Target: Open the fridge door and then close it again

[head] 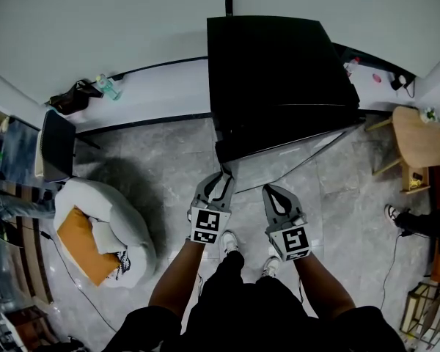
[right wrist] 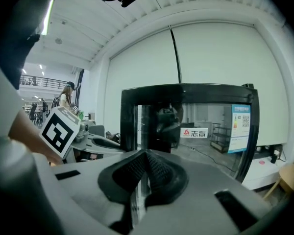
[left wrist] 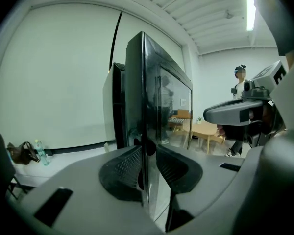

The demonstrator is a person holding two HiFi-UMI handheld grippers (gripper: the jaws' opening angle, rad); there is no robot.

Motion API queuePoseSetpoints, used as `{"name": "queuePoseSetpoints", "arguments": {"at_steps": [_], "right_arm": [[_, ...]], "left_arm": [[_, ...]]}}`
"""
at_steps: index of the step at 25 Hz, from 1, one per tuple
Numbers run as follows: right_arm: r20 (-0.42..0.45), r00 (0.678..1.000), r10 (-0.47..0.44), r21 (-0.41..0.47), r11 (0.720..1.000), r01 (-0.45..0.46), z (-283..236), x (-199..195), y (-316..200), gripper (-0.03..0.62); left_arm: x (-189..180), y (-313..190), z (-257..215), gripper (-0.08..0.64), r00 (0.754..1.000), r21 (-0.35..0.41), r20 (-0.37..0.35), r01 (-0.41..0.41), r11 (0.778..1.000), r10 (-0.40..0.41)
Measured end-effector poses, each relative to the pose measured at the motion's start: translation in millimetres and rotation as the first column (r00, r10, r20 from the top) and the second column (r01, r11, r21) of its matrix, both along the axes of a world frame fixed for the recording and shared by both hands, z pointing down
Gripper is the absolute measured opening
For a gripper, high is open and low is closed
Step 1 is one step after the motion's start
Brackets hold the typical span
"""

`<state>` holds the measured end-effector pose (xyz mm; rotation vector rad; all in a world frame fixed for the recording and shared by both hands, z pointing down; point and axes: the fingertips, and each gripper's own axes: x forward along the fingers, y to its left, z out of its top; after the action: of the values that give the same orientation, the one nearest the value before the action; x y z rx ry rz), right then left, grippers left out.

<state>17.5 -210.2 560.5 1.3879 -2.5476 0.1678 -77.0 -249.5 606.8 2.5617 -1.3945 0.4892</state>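
The left gripper (left wrist: 146, 166) is clamping the free edge of the fridge door (left wrist: 159, 102), which is standing ajar between its jaws. The person is probably best holding that pinch firm and swinging the door along its own arc, not tugging straight. The right gripper (right wrist: 146, 155), jaws together and empty, is pointing at the door's front just ahead and is best held clear.

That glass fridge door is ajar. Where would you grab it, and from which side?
I'd take the fridge door by its free upright edge, coming in edge-on from the front with one jaw on each face. It's a thin flat panel standing ajar, and no handle shows; the left gripper grips it just so.
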Motion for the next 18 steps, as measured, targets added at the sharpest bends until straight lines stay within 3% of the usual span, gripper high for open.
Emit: {"name": "queuePoseSetpoints", "arguments": {"at_steps": [11,18], "right_arm": [[0.016,0.999,-0.028,0.006,1.000,0.028,-3.0,32.9,47.2,0.009],[0.018,0.999,-0.040,0.011,0.999,0.040,-6.2,50.6,74.0,0.009]], "left_arm": [[14.5,44.9,-0.7,0.102,0.996,-0.020,-0.016,0.084,0.996,-0.084],[28.9,74.1,-1.3,0.092,0.995,-0.017,-0.009,0.098,0.995,-0.098]]}}
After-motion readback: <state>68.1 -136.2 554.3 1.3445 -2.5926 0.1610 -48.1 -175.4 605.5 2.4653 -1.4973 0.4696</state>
